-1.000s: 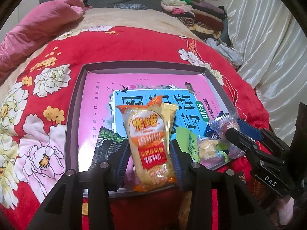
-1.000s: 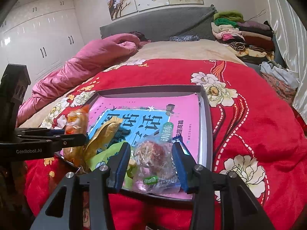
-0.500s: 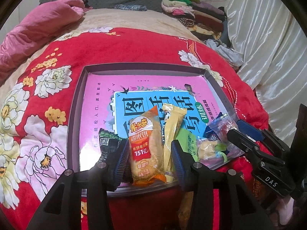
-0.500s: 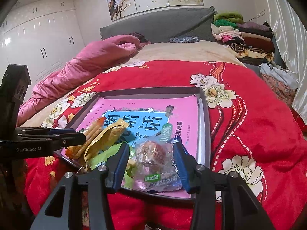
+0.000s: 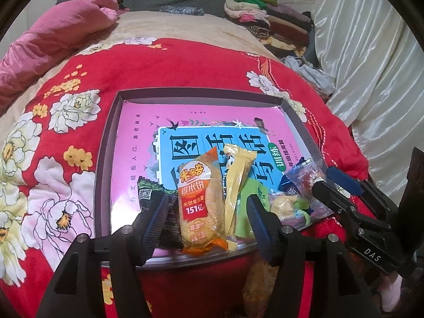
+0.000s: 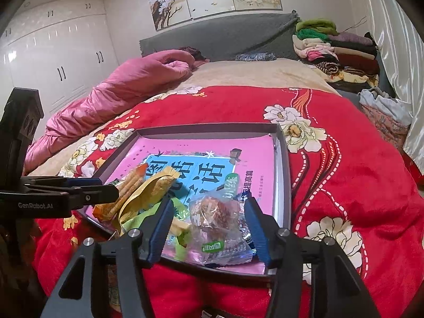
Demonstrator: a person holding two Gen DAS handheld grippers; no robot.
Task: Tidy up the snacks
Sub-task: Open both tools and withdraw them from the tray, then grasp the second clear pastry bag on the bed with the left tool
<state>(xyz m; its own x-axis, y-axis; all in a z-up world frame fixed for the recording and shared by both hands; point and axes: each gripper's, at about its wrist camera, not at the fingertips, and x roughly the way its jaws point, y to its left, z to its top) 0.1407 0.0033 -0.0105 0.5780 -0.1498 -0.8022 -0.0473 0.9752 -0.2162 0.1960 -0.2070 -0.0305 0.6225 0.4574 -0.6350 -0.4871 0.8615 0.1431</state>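
1. Nearest, the left gripper [image 5: 205,218] has its jaws opening around the orange rice-cracker packet [image 5: 201,204]. The packet lies between the pads with a gap on either side, so it is released, not gripped. It rests at the near edge of the grey tray [image 5: 104,159], on the pink book [image 5: 137,143] lining the tray.
2. The right gripper [image 6: 208,226] is likewise opening. The clear-wrapped pastry [image 6: 216,212] sits loose between its pads, at the tray's near right corner.
3. Just beyond lie a yellow packet [image 5: 237,177], a green packet [image 5: 247,206] and a dark packet [image 5: 148,193], bunched along the near edge.
4. Farther off, the rest of the tray is bare book cover, then the red floral blanket [image 5: 159,63].
5. This looks like the set-down step finishing for both snacks. Next, each hand should back out without dragging a wrapper, then fetch or straighten the remaining snacks.
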